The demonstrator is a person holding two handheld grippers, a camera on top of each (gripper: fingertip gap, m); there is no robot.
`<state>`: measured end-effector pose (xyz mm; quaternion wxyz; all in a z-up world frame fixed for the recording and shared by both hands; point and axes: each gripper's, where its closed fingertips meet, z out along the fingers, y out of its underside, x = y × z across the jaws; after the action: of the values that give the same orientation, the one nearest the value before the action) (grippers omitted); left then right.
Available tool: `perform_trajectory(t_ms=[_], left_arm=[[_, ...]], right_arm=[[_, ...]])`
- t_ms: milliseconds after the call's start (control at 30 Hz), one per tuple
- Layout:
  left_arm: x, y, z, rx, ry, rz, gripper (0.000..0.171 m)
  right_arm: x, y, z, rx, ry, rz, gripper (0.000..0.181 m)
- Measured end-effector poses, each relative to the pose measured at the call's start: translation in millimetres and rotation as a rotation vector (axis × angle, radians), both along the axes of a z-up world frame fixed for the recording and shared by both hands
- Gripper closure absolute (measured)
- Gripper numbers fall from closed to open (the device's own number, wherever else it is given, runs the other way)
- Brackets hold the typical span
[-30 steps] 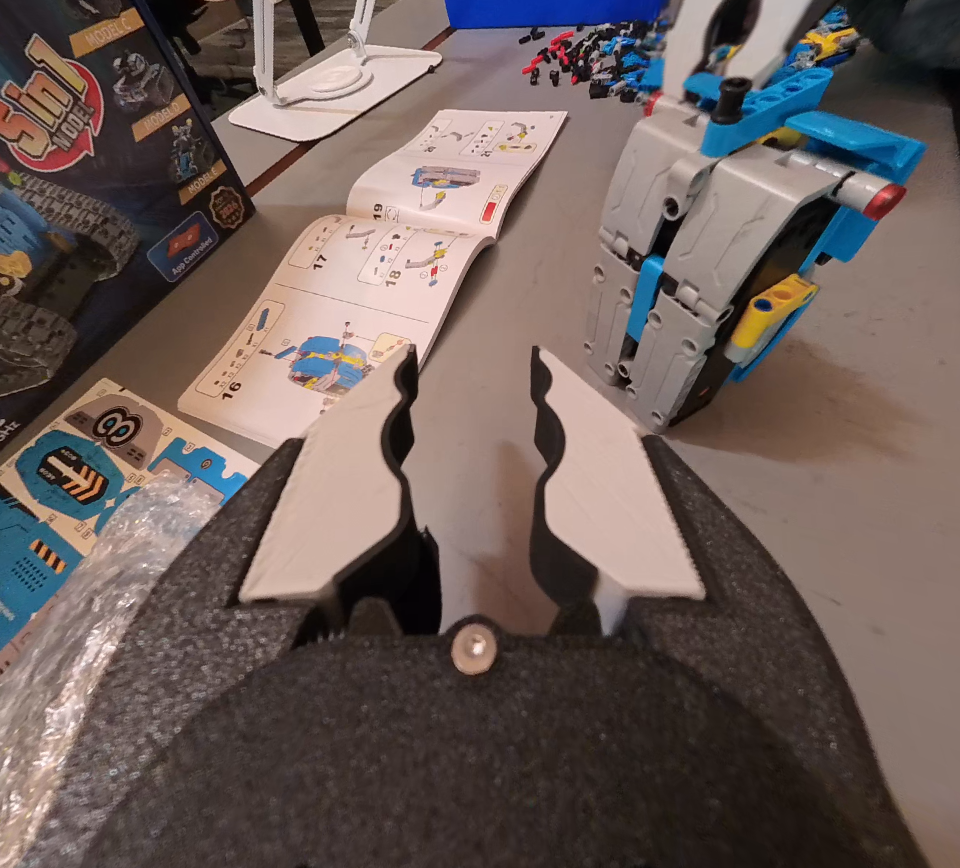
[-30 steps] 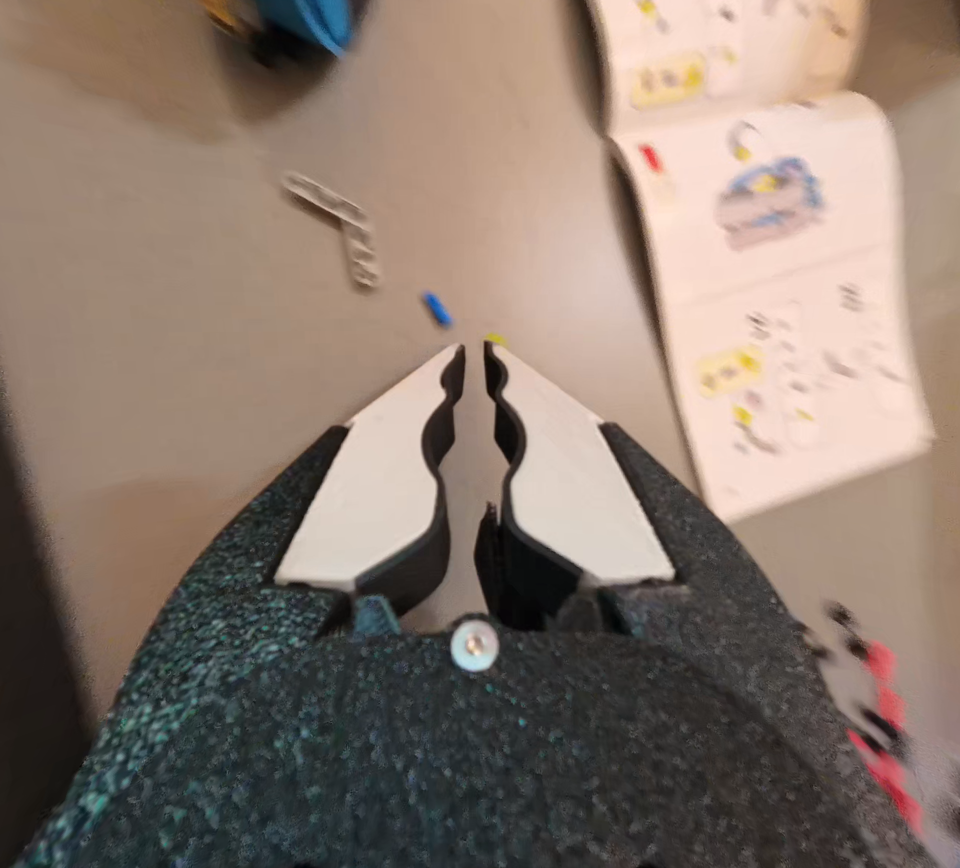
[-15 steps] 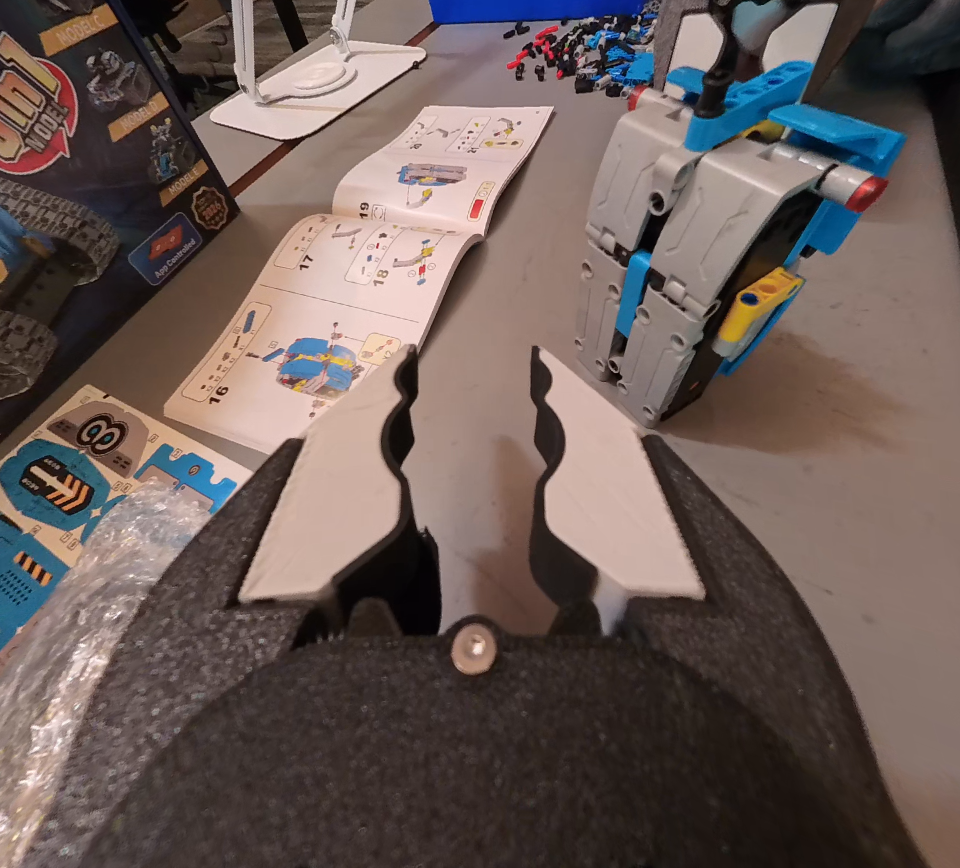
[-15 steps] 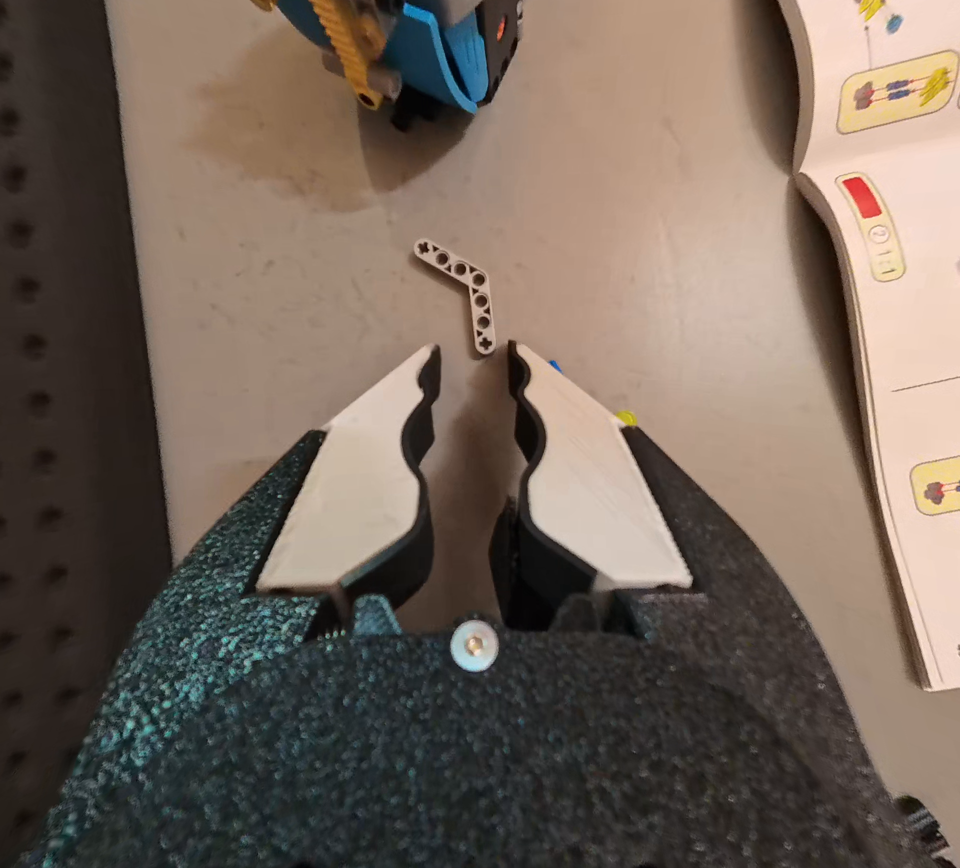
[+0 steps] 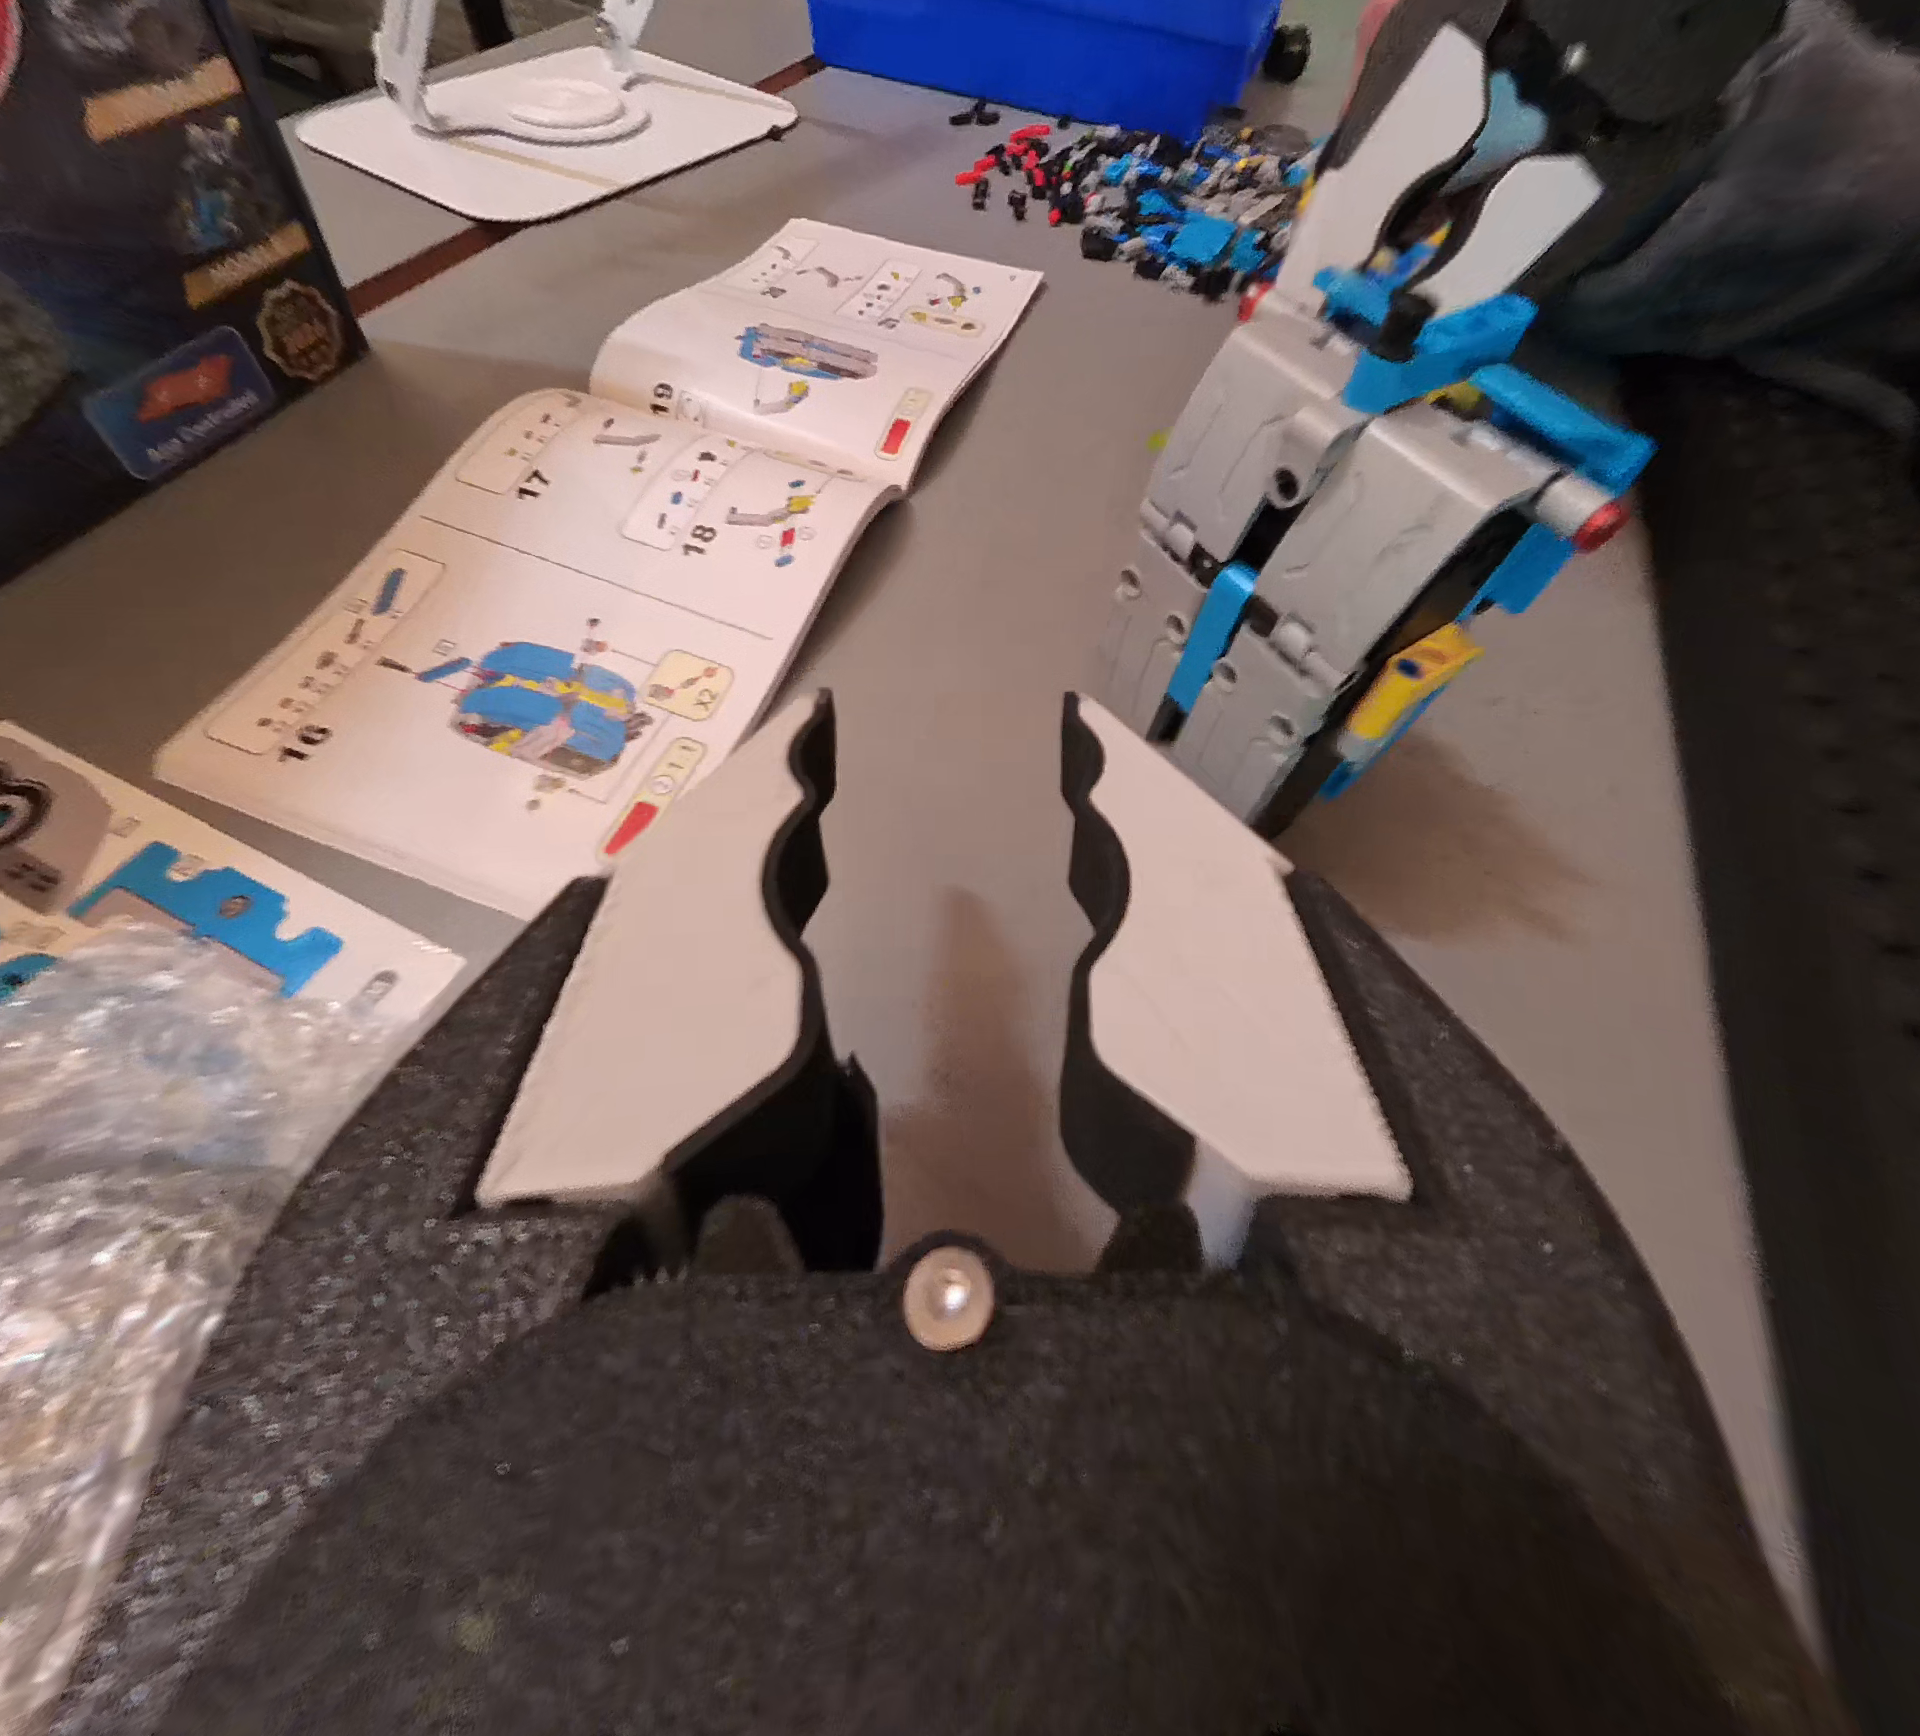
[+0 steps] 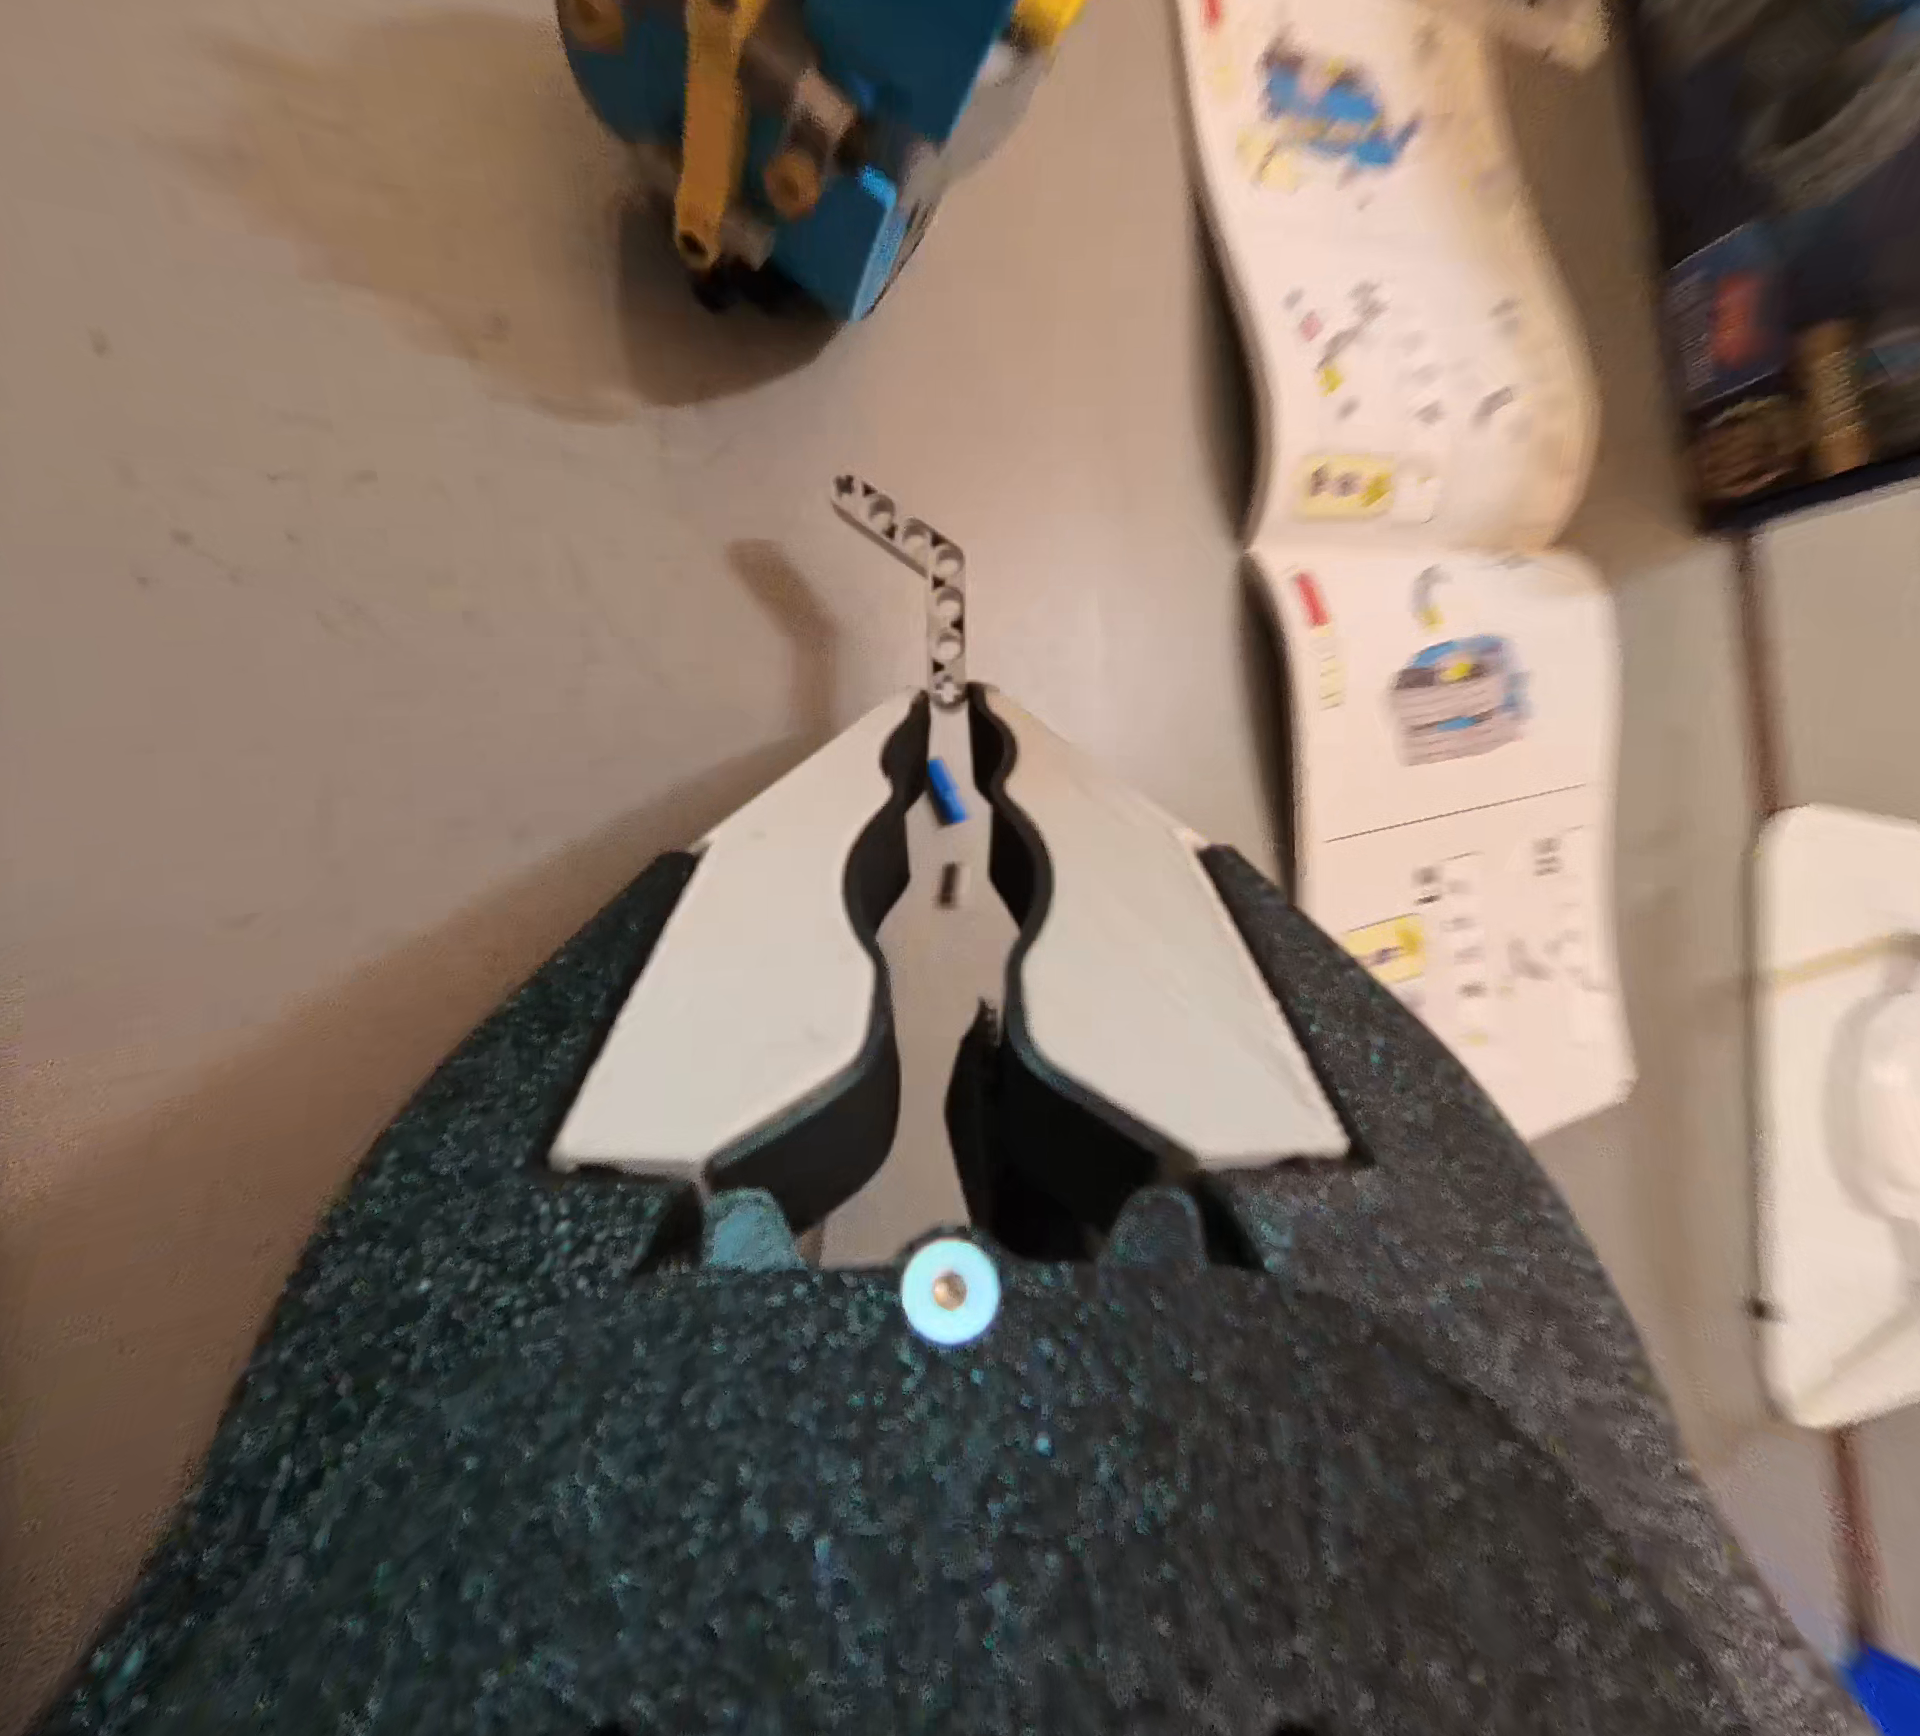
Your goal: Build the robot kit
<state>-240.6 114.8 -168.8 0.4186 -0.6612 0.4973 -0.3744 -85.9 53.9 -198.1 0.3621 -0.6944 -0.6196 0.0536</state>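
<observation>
Black speckled claw [image 5: 948, 730], white fingers [image 6: 748, 959], silver screw [image 5: 943, 1296]

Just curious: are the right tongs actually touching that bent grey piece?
Touching. The right wrist view shows the right tongs shut on one end of the bent grey piece.

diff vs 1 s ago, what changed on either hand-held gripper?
The right hand-held gripper closed on one end of the bent grey beam, which lay flat on the table half a second ago and is now lifted. The left hand-held gripper stayed open and empty; booklet and model unmoved.
</observation>
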Motion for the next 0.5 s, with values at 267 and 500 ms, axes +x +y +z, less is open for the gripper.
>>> perform_trajectory(t_ms=[267, 500], left_arm=[[14, -35, 106, -0.401, -0.373, -0.114, 0.129], [70, -103, 107, -0.185, -0.04, -0.143, 0.127]], right_arm=[[-13, 10, 64, 0.557, 0.074, 0.067, 0.174], [-46, -35, 132, 0.864, 0.26, 0.177, 0.175]])
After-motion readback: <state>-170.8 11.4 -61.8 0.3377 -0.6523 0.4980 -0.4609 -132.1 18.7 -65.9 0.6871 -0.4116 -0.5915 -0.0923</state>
